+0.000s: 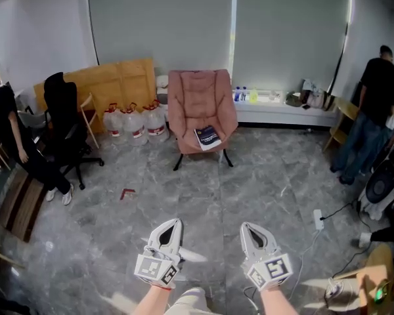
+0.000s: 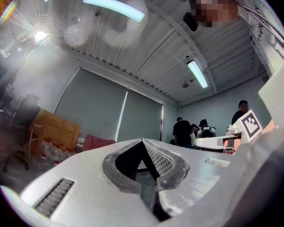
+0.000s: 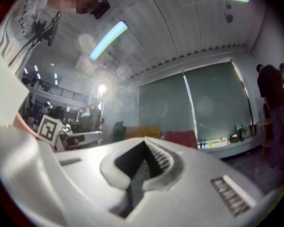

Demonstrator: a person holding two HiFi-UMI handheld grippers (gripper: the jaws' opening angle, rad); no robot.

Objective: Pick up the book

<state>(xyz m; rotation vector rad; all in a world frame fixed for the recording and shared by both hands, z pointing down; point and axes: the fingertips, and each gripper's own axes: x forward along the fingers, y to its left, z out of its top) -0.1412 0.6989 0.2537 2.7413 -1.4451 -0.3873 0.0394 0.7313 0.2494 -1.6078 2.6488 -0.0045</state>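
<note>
Pink fabric covered the chair (image 1: 200, 97), and on its seat lay the book (image 1: 208, 137), dark blue, leaning a little against the backrest. From the fingers it was far ahead, well apart from both pairs of tips, and roughly on the line that ran forward between them. Only a wide stretch of grey floor (image 1: 249, 182) lay between the tips and the chair.

The left gripper (image 1: 173, 226) was held low and close to the person's body, its fingers brought together at the tips with nothing between them. The right gripper (image 1: 249, 229), just beside it, was the same: fingers closed on each other, nothing inside. Both pointed towards the chair, and the red-pink of the chair showed beyond the tips in both gripper views.

As for the task, I judged that it was at the very beginning. Nothing of it was done: the book was untouched and no finger was near it. What was left was everything: to walk across to the chair, to open the fingers of one gripper, to bring them around an edge of the book, to close on it and to lift it from the seat.
</note>
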